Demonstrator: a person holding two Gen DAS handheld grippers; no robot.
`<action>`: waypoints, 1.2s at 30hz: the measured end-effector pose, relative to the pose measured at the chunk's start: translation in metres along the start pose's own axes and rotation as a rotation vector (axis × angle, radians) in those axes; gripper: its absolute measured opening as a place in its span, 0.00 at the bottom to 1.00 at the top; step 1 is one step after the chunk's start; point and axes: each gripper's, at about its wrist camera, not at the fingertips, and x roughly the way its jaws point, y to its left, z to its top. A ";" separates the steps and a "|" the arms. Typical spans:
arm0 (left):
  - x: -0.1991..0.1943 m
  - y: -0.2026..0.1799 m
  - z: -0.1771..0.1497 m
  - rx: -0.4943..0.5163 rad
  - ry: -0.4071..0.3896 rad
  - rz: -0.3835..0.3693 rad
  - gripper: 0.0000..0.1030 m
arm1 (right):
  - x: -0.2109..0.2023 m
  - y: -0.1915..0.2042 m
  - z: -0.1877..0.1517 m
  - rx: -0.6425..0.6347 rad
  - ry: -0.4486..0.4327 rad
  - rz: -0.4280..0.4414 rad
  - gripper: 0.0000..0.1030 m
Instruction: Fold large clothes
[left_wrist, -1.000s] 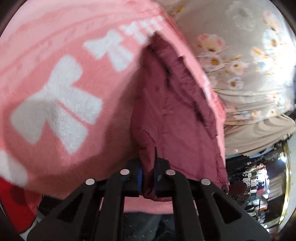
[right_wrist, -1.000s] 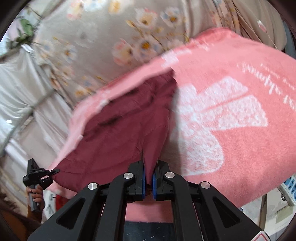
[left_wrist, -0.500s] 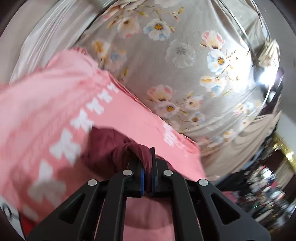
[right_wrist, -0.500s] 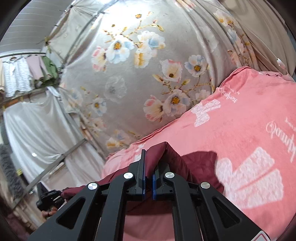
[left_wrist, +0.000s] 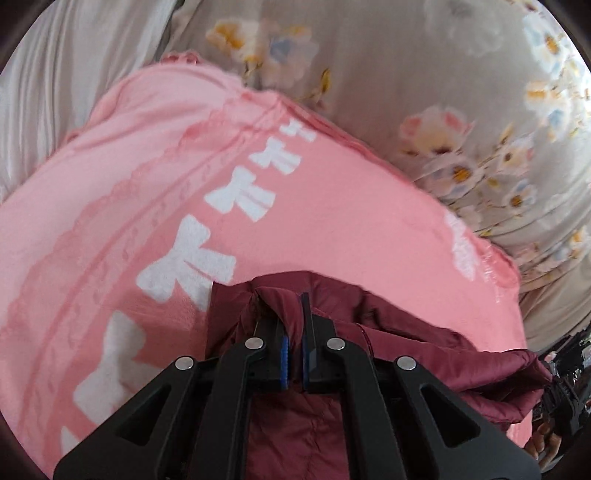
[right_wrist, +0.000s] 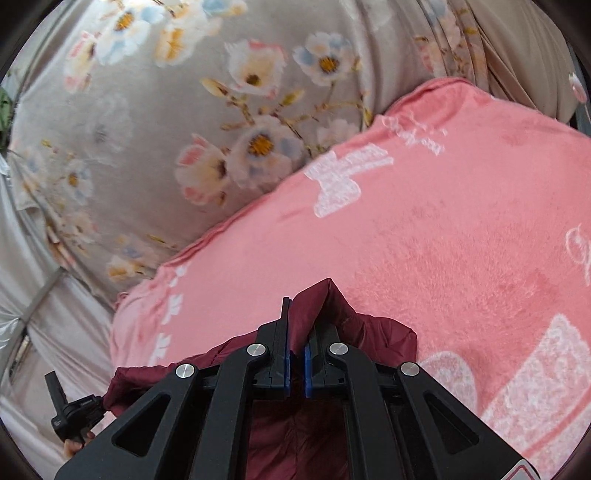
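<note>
A dark red quilted garment (left_wrist: 424, 350) hangs between both grippers over a pink blanket (left_wrist: 332, 206) printed with white bows. My left gripper (left_wrist: 293, 314) is shut on a bunched edge of the garment, whose cloth spreads right toward the other gripper (left_wrist: 565, 406) at the frame's right edge. In the right wrist view, my right gripper (right_wrist: 297, 325) is shut on another edge of the garment (right_wrist: 376, 332), which peaks above the fingers and trails left to the left gripper (right_wrist: 70, 410). Below both grippers, the garment's body drops out of sight.
The pink blanket (right_wrist: 443, 229) covers a broad flat surface. Behind it hangs a grey curtain with flowers (right_wrist: 192, 122), (left_wrist: 443, 92). Pale plastic sheeting (left_wrist: 55, 85) lies at the left. A hand (right_wrist: 74, 446) holds the left gripper's grip.
Both grippers swung up and away from the blanket, carrying the garment's edges. The garment, first spread flat on the blanket, is now lifted and bunched at the fingers. More curtain shows.
</note>
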 end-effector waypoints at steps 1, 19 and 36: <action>0.012 0.002 -0.002 -0.001 0.019 0.011 0.03 | 0.011 -0.004 -0.003 0.004 0.011 -0.018 0.04; 0.087 0.013 -0.024 0.013 0.077 0.003 0.06 | 0.081 -0.035 -0.036 -0.012 0.067 -0.118 0.09; -0.003 -0.074 0.005 0.246 -0.086 -0.117 0.51 | 0.036 0.042 -0.014 -0.286 -0.025 -0.060 0.41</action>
